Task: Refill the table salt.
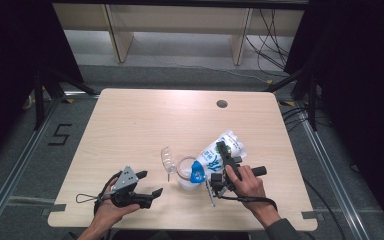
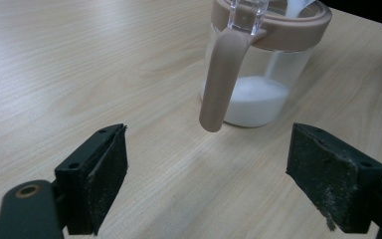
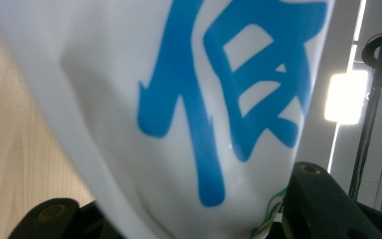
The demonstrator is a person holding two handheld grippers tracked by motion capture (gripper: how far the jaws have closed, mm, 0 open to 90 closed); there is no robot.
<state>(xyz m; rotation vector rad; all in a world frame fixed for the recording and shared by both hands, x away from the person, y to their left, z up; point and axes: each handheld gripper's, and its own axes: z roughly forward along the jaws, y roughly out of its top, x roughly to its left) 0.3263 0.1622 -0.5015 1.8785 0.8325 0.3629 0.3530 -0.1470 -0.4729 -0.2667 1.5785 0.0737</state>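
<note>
Right gripper [image 1: 223, 165], lower right of high view, clamped on white-blue bag [image 1: 219, 152]; bag's long axis tilts down-left, mouth over jar [image 1: 187, 172] at centre. Left gripper [image 1: 147, 185] lower left, jaws apart, empty, jar just ahead.

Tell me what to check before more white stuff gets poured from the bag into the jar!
1. Right claw grips the bag: ok, the bag sits pinched between its jaws.
2. Bag tipped toward the jar: ok, its blue end hangs over the rim.
3. Jar lid open: ok, it stands flipped up.
4. Room left in the jar: ok, the white powder fills only the bottom.
5. Left claw steadying the jar: not ok, it is open and apart from the handle.
6. Spills on the table: cannot tell.
</note>
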